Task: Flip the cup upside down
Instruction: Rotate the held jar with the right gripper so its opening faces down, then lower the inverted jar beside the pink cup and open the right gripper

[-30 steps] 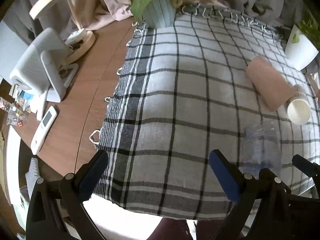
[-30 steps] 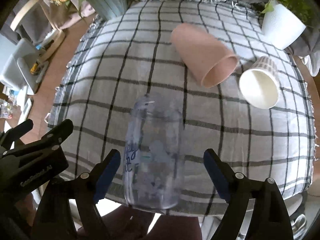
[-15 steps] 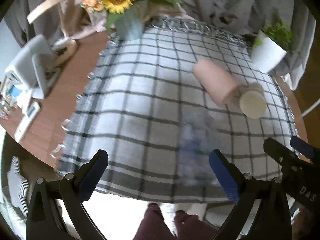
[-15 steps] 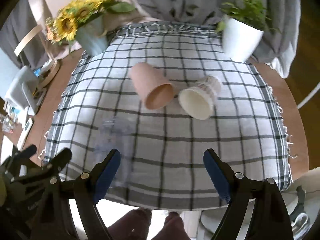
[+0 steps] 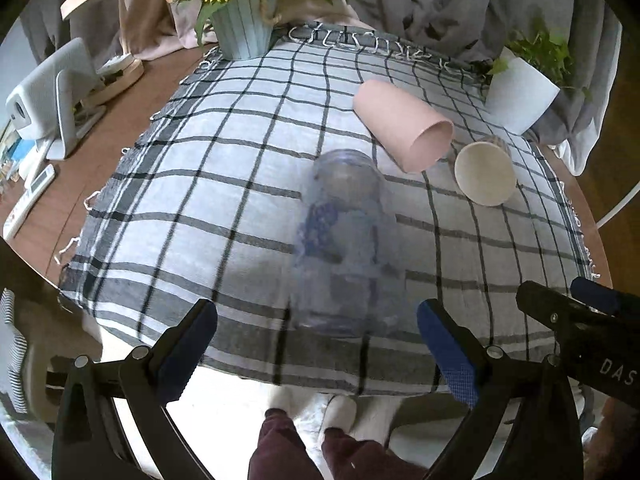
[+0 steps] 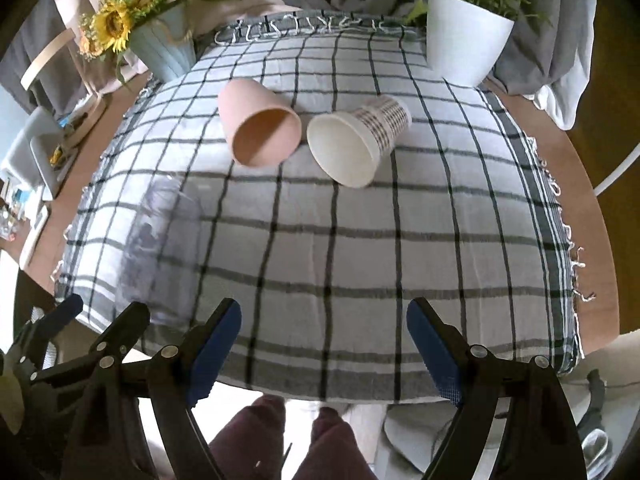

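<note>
Lining up our left gripper [image 5: 316,336], jaws apart, behind the clear cup [image 5: 344,240]; right gripper [image 6: 324,336] waits spread wide.

Both wrist views above near edge, sharing checked cloth [image 5: 224,184].

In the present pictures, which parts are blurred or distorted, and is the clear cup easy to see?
Left wrist view: the clear cup is faint and see-through, its edges soft; the plaid cloth bulges from fisheye distortion. Right wrist view: the same cup is only a pale smear at the left, while the pink cup and paper cup are sharp.
</note>
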A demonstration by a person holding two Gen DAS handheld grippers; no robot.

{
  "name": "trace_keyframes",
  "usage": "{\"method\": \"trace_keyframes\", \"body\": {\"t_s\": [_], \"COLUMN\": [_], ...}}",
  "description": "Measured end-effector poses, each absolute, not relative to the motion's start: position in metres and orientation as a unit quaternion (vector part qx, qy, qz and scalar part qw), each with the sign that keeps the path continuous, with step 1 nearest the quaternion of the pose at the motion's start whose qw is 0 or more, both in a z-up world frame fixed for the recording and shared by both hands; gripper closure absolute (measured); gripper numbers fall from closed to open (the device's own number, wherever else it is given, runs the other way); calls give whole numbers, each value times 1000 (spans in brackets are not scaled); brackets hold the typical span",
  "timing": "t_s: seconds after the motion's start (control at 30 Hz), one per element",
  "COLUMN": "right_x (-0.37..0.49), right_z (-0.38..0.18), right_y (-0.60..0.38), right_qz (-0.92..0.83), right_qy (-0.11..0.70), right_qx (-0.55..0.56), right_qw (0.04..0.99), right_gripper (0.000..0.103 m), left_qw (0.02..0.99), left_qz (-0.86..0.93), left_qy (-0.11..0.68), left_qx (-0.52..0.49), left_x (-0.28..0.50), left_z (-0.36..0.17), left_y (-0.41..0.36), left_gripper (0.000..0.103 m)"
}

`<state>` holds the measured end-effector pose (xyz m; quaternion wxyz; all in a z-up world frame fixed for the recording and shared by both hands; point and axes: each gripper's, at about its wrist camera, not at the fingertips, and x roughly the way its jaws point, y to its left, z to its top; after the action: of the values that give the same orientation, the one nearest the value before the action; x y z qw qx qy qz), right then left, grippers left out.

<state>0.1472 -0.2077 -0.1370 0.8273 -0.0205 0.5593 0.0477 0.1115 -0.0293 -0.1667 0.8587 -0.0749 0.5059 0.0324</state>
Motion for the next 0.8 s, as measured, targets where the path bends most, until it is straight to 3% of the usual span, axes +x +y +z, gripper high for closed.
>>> {"method": "trace_keyframes", "body": {"t_s": [0.37, 0.6, 0.8], "right_x": [138, 139, 140], "right_z": [-154, -154, -156], "right_y": [-216, -222, -225], "right_qz": [64, 64, 62], "right_qy": [574, 572, 576], "right_qx": [-38, -41, -39], "right_qw": [816, 817, 814], "right_gripper": [18, 18, 18], "left_qw": [867, 865, 867], "left_qz": [50, 40, 41], "left_qy": [494, 497, 494], "left_qx": [-53, -57, -47], "left_x": [113, 115, 115], "left_z": [-184, -187, -184], "left_y": [-45, -51, -53], "left_gripper": [14, 33, 33]}}
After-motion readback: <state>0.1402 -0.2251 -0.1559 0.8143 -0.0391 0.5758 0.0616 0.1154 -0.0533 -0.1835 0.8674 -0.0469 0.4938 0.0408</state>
